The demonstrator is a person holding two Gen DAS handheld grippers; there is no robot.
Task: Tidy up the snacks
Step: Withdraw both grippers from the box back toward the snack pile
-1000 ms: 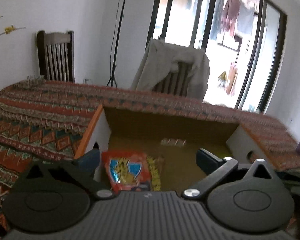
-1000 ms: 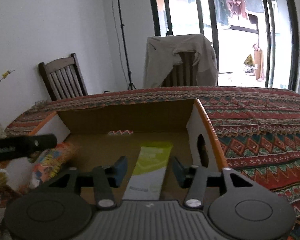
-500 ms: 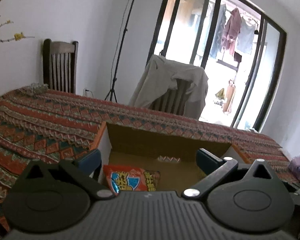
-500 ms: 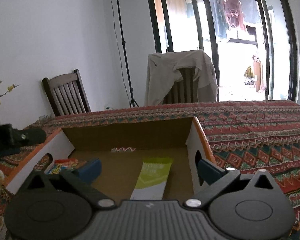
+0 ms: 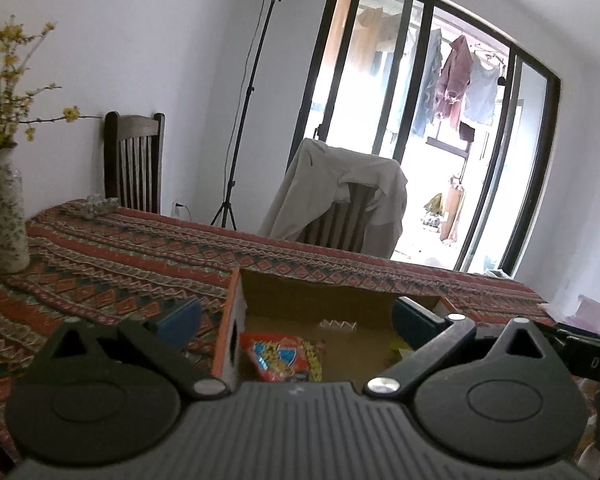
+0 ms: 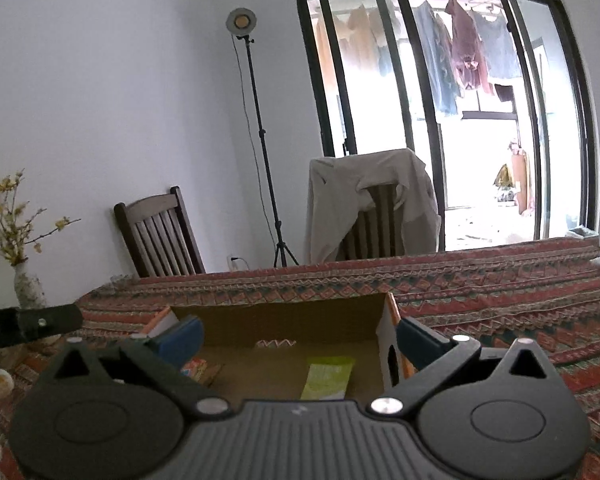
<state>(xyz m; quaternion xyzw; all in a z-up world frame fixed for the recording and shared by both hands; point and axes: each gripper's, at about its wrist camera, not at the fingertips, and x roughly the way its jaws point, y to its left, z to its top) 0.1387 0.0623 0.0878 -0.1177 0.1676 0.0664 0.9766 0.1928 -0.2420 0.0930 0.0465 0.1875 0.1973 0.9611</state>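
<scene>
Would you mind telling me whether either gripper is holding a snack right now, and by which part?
Neither. The left gripper and right gripper are both open and empty; the red packet and green packet lie in the box.

One open brown cardboard box [image 6: 284, 320] with orange-edged white ends sits on one table under a red patterned woven cloth [image 5: 112, 264]. Inside lie two snack packets: one red and blue crinkly bag [image 5: 280, 358] and one flat green and white pouch [image 6: 327, 376]. Two dark wooden slatted chairs [image 6: 160, 236] stand behind. One speckled white vase [image 5: 5, 220]. One black tripod lamp stand [image 6: 262, 140].
</scene>
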